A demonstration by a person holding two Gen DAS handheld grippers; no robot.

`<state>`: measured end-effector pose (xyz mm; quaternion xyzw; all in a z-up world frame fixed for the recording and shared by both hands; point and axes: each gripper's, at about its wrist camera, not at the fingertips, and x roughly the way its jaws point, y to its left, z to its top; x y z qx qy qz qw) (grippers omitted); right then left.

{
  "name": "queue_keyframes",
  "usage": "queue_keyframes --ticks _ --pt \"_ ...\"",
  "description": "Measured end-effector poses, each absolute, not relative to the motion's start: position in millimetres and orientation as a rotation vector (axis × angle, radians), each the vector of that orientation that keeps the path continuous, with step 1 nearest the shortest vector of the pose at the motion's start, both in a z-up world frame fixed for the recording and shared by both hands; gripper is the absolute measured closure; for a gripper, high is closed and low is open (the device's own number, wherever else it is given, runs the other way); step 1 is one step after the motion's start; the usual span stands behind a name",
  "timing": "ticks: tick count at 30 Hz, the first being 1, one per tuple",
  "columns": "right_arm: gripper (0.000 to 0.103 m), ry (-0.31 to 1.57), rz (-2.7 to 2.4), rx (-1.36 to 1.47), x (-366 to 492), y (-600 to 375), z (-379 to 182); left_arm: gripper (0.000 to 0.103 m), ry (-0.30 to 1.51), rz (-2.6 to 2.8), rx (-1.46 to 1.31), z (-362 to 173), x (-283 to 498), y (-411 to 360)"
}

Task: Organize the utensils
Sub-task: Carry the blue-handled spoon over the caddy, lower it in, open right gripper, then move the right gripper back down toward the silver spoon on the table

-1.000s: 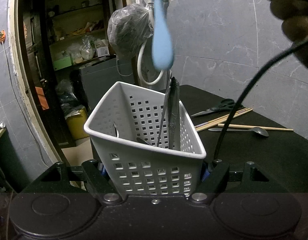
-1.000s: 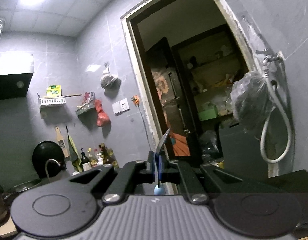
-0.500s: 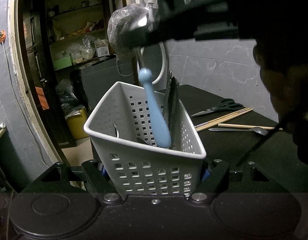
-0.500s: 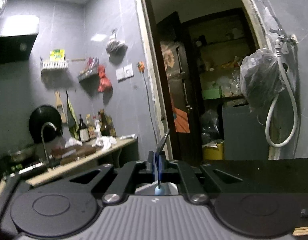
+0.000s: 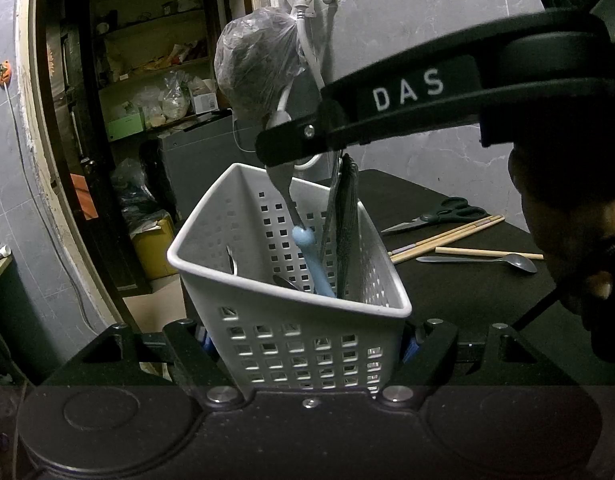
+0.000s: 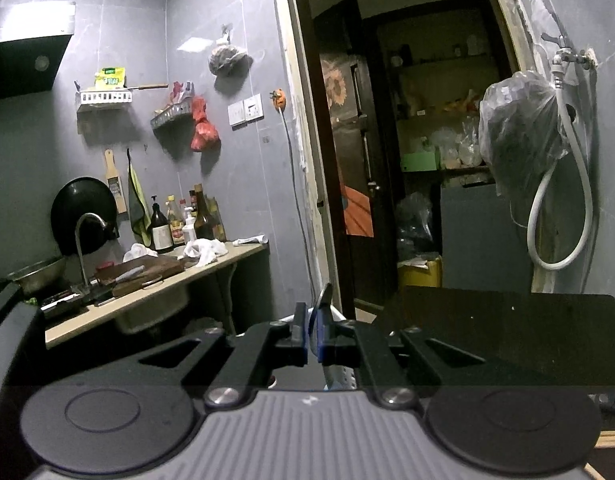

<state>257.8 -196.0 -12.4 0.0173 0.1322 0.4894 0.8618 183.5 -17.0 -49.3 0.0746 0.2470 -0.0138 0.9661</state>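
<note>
lowering a blue-handled spoon into the utensil basket

left wrist view: the left tongs (image 5: 309,340) pinch a white perforated utensil basket (image 5: 291,304) from both sides, their pads pressed on its lower walls. the right tongs (image 5: 285,152) reach in from the upper right, pressed together on the metal bowl end of a blue-handled spoon (image 5: 311,258), which hangs handle-down with its blue end inside the basket. dark utensils (image 5: 345,220) stand upright in the same basket, just beside the spoon. behind, on the black tabletop (image 5: 447,292), lie scissors (image 5: 443,214), wooden chopsticks (image 5: 447,236) and a metal spoon (image 5: 483,259), well apart from the basket. a person's hand (image 5: 575,236) shows dark at the right edge.

right wrist view: the right tongs (image 6: 312,338) are squeezed on the spoon's thin metal end (image 6: 323,300), which sticks up between the pads. a sliver of the white basket (image 6: 341,376) shows below them. beyond is the tabletop (image 6: 507,328), an open doorway and a kitchen counter with bottles.
</note>
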Motion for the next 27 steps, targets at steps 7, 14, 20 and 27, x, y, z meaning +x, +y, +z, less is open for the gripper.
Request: queue_keyframes --ticks 7,14,20,27 --pt "0.096 0.288 1.020 0.024 259 -195 -12 0.024 0.499 -0.028 0.151 -49 183 -17" --pt "0.071 0.260 1.011 0.015 257 -197 -8 0.024 0.499 -0.028 0.152 -50 183 -17" --pt "0.039 0.208 0.991 0.016 253 -203 1 0.024 0.499 -0.028 0.151 -50 183 -17" --pt "0.004 0.145 0.912 0.029 250 -221 12 0.024 0.500 -0.028 0.152 -50 184 -17"
